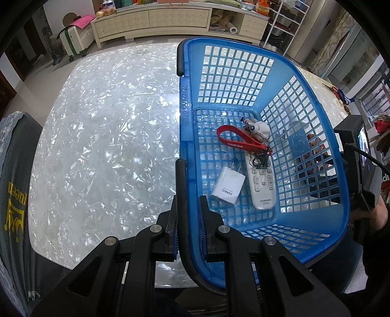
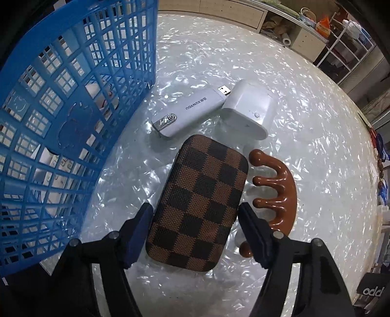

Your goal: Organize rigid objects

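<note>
A blue plastic basket (image 1: pixel 314 126) stands on the pearly white table (image 1: pixel 109 136). My left gripper (image 1: pixel 189 202) is shut on its near rim and black handle (image 1: pixel 181 170). Inside lie a white remote (image 1: pixel 262 185), a white ZUNKO box (image 1: pixel 228 186) and a red lanyard (image 1: pixel 234 141) with keys and a small astronaut figure (image 1: pixel 257 128). My right gripper (image 2: pixel 195 209) points down over a brown checkered case (image 2: pixel 197 202) lying flat on the table (image 2: pixel 316 136) beside the basket (image 2: pixel 61 122). Its pads lie against the case's two long sides.
Past the case lie a white USB dongle (image 2: pixel 187 113) and a white rounded plug block (image 2: pixel 248 109). A brown wooden claw-shaped massager (image 2: pixel 280 195) lies just right of the case, close to my right finger. A cabinet (image 1: pixel 151 22) and a suitcase (image 1: pixel 73 39) stand behind the table.
</note>
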Demonstrator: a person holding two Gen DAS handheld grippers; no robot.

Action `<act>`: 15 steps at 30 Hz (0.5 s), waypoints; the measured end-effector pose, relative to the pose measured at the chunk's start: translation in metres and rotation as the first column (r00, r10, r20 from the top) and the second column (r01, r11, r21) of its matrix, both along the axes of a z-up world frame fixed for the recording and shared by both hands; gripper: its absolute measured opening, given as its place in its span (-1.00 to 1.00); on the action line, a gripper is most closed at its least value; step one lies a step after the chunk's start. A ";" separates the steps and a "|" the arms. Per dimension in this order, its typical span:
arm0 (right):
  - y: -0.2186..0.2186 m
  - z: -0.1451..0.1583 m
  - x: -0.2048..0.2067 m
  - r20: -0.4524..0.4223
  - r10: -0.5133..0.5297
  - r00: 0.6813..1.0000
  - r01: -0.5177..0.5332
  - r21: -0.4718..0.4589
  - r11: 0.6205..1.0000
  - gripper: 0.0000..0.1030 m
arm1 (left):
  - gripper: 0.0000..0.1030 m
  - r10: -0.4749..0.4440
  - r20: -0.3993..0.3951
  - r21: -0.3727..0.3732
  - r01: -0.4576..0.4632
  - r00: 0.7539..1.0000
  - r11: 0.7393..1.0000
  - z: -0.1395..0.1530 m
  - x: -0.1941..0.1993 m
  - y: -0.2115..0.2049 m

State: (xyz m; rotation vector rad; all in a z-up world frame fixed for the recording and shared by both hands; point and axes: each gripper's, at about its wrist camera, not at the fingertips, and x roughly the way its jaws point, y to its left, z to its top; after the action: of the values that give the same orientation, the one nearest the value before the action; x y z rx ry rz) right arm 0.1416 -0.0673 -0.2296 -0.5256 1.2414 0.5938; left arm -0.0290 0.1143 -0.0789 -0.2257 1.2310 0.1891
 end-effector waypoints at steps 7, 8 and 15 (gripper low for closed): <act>-0.008 0.007 -0.004 0.023 -0.005 1.000 0.005 0.004 1.000 0.24 | -0.72 -0.002 0.000 -0.003 0.002 1.000 1.000 0.000 0.000 0.000; -0.010 0.009 -0.006 0.018 -0.011 1.000 0.010 0.011 1.000 0.23 | -0.72 -0.002 0.000 -0.004 0.002 1.000 1.000 0.000 0.000 0.000; -0.021 0.033 -0.010 0.063 -0.002 0.998 0.000 0.027 1.000 -0.39 | -0.72 -0.001 0.000 -0.003 0.001 1.000 1.000 -0.001 0.001 0.001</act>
State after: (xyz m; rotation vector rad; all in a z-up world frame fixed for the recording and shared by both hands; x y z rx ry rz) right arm 0.1315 -0.0885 -0.1961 -0.5169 1.1723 0.5882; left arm -0.0283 0.1149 -0.0796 -0.2277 1.2315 0.1867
